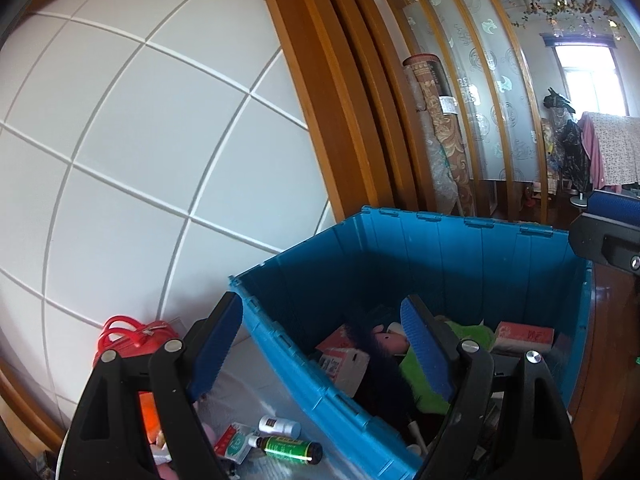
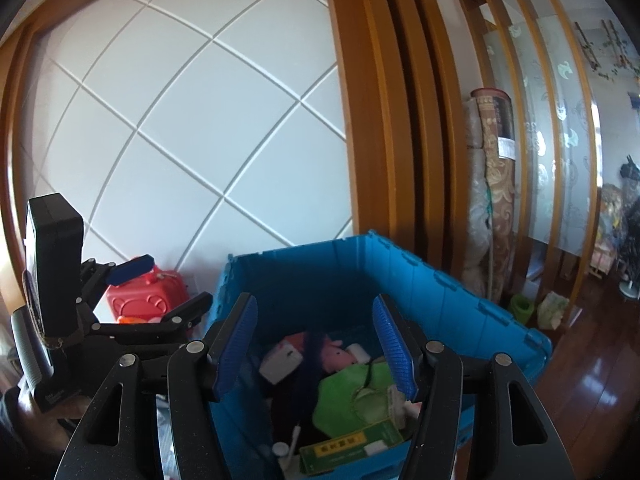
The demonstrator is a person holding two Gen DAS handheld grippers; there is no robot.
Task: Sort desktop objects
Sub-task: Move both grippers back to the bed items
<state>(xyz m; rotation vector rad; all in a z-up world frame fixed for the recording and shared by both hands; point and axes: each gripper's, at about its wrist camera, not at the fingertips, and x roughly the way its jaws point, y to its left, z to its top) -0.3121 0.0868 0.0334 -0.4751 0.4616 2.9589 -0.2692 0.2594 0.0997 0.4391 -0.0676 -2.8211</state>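
A blue plastic crate (image 1: 460,248) (image 2: 404,276) holds several sorted things: a green cloth (image 1: 424,380) (image 2: 352,392), a pink plush (image 2: 336,356), a green box (image 2: 352,444), white boxes and a red packet (image 1: 524,336). My left gripper (image 1: 320,348) is open and empty, straddling the crate's left wall. My right gripper (image 2: 316,344) is open and empty above the crate's inside. On the surface left of the crate lie a dark green bottle (image 1: 292,450), a white bottle (image 1: 280,426) and a small red-and-white box (image 1: 234,442).
A red case (image 1: 136,338) (image 2: 148,296) stands against the white tiled wall behind the left gripper. An orange toy (image 1: 146,412) lies under the left finger. A wooden door frame and rolled rugs (image 1: 436,136) stand behind the crate. The left gripper's body (image 2: 56,280) shows in the right wrist view.
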